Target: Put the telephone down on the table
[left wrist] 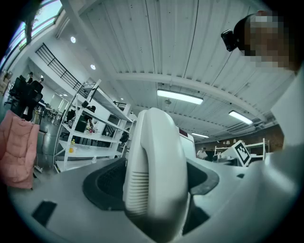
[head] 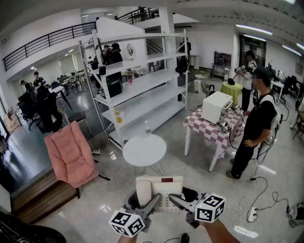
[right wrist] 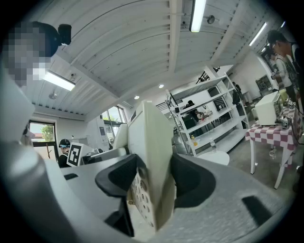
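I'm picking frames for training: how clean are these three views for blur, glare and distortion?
Head view: sharp, evenly lit, fisheye bows the white metal shelving unit. Left gripper view: the cream plastic telephone is soft up close, corners vignetted. Right gripper view: ceiling strip light glares.

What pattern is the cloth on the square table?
Pink-and-white checked tablecloth, clearest in the head view.

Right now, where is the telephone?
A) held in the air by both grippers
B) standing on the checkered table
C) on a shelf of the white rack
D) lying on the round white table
A: the left gripper and the right gripper both clamp the telephone, in the air short of the round white table.
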`<control>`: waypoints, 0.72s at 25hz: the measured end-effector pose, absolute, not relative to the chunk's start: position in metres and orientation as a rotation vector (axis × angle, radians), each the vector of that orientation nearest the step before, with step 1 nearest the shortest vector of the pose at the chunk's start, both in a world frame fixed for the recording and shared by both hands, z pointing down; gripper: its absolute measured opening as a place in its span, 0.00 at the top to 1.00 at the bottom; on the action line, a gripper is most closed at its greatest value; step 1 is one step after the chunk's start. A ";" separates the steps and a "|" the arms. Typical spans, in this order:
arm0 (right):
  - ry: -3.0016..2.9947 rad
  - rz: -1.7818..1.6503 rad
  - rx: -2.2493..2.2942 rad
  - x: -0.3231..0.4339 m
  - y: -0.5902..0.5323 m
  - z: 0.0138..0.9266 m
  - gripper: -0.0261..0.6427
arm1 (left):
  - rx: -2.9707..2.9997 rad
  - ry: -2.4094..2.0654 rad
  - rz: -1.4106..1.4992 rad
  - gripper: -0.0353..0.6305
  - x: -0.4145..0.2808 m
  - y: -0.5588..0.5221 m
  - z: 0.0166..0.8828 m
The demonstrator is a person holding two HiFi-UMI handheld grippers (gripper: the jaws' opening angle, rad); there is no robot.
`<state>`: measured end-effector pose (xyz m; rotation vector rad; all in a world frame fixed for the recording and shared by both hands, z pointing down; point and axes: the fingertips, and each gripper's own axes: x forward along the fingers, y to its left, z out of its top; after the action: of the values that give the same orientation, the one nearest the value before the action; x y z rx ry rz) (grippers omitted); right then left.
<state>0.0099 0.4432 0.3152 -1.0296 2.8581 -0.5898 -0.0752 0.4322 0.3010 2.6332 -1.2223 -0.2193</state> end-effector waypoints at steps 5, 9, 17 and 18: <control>2.857 -0.586 -1.037 0.010 0.449 0.319 0.64 | 2.638 -1.215 -0.219 0.41 -0.075 0.437 0.305; 2.857 -0.587 -1.043 0.006 0.449 0.318 0.64 | 2.638 -1.210 -0.217 0.41 -0.079 0.437 0.304; 2.858 -0.569 -1.057 -0.005 0.451 0.315 0.64 | 2.632 -1.200 -0.231 0.41 -0.090 0.438 0.303; 2.856 -0.566 -1.059 -0.006 0.450 0.315 0.64 | 2.631 -1.199 -0.235 0.41 -0.092 0.438 0.303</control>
<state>-0.0063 0.4502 0.3149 -1.0589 2.8561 -0.5658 -0.0917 0.4376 0.3030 2.6313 -1.1986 -0.2352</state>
